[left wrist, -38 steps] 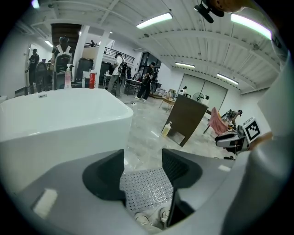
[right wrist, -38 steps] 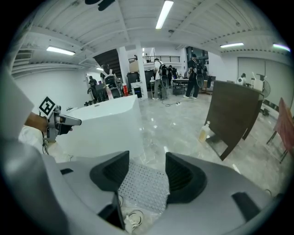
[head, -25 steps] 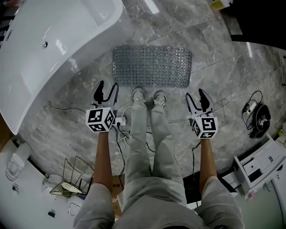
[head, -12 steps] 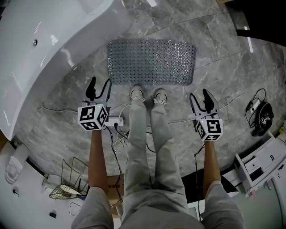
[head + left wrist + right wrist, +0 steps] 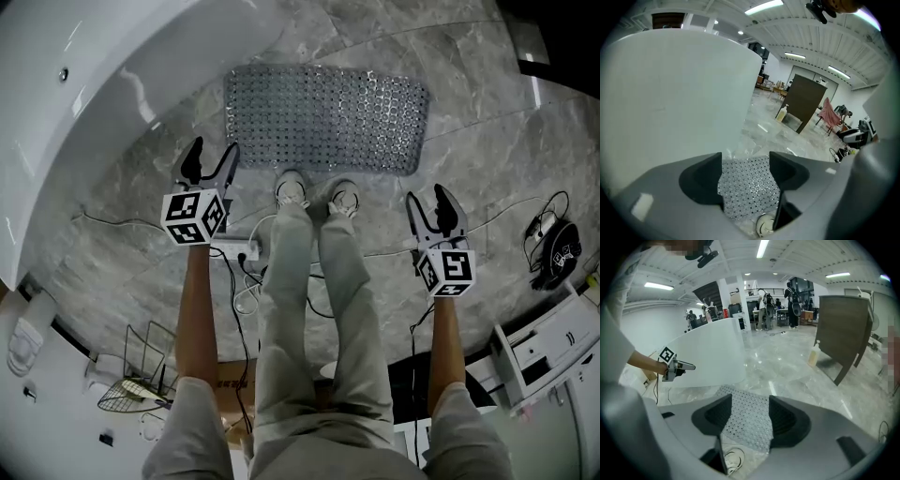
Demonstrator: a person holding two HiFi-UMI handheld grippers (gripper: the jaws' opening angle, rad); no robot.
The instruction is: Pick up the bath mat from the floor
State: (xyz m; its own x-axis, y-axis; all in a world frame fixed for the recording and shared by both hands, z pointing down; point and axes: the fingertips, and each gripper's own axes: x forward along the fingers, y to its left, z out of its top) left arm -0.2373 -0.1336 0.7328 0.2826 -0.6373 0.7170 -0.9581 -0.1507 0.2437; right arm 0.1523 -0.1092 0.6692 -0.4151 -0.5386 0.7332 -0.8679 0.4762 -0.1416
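The bath mat (image 5: pixel 323 117) is a grey, translucent, perforated rectangle that lies flat on the marble floor just beyond the person's shoes. My left gripper (image 5: pixel 213 157) hangs near the mat's front left corner, above the floor. Its jaws have just been opening and stand wide, with nothing between them. My right gripper (image 5: pixel 428 202) is open too, beside the mat's front right corner. In the left gripper view the mat (image 5: pixel 747 185) shows through the gap of the gripper (image 5: pixel 745 159). The right gripper view likewise frames the mat (image 5: pixel 747 420) between the jaws of that gripper (image 5: pixel 750 401).
A white bathtub (image 5: pixel 84 84) curves along the mat's left side. Both shoes (image 5: pixel 292 192) stand at the mat's front edge, with cables and a power strip (image 5: pixel 239 251) behind them. A wire basket (image 5: pixel 141 370), a black device (image 5: pixel 553 253) and a white cabinet (image 5: pixel 553 347) sit farther back.
Both grippers have sunk toward the floor, and the mat now looks larger and closer. The left jaws stand wider apart than before.
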